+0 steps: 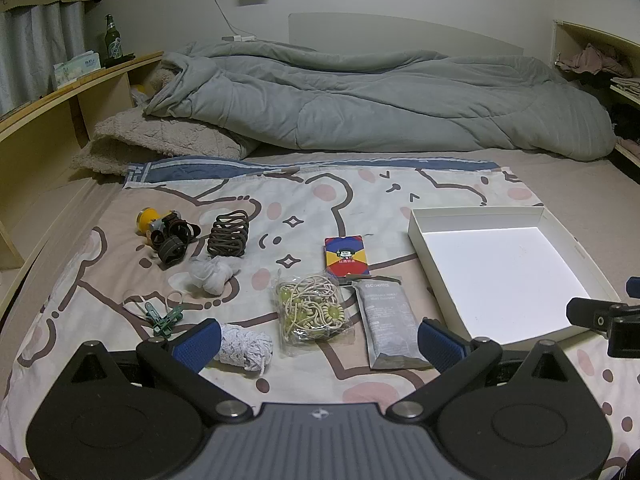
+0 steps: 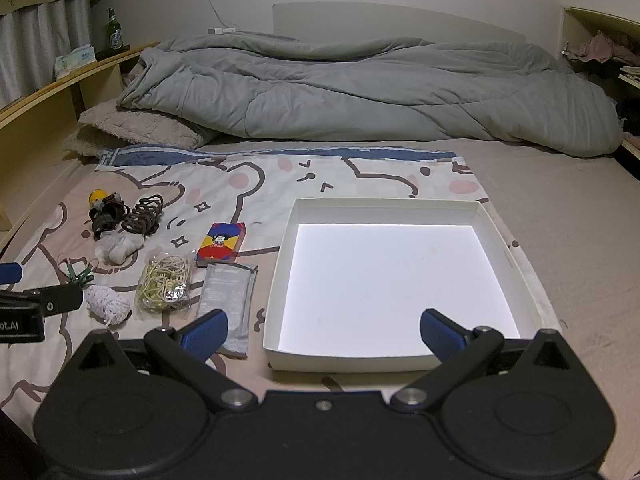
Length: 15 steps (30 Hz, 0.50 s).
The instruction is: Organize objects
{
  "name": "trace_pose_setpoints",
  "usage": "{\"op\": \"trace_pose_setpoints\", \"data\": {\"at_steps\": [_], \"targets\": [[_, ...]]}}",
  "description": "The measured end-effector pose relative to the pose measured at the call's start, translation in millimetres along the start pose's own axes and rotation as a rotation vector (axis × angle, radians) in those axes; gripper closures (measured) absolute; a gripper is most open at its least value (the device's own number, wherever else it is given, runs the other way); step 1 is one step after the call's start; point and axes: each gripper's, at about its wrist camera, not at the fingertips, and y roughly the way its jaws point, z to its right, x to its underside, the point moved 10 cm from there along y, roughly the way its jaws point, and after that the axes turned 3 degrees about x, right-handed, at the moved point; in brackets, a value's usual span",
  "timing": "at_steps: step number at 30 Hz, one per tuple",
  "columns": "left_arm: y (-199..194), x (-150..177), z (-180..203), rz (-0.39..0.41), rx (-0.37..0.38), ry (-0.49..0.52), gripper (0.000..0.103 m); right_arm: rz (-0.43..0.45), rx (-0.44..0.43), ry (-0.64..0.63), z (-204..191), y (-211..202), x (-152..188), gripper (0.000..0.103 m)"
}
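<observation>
Both grippers, left gripper (image 1: 318,344) and right gripper (image 2: 324,334), hang spread wide, holding nothing. Beside the white box (image 2: 496,236), bare inside, every item waits: card pack (image 2: 221,241), grey sachet (image 2: 228,294), cord bag (image 2: 164,284). Sorting looks unstarted.

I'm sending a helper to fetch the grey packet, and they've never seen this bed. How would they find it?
Start at the white tray on the patterned sheet. The grey packet lies flat just left of it, below the colourful card box. It is the only flat, matte grey pouch, unlike the clear bag of cords beside it.
</observation>
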Motion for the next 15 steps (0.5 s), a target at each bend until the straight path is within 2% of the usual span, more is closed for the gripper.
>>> {"op": "trace_pose_setpoints", "data": {"at_steps": [15], "targets": [[0.0,0.0,0.2,0.000,0.002,0.001,0.000,-0.003,0.004,-0.005,1.4,1.9,2.9,0.000]]}}
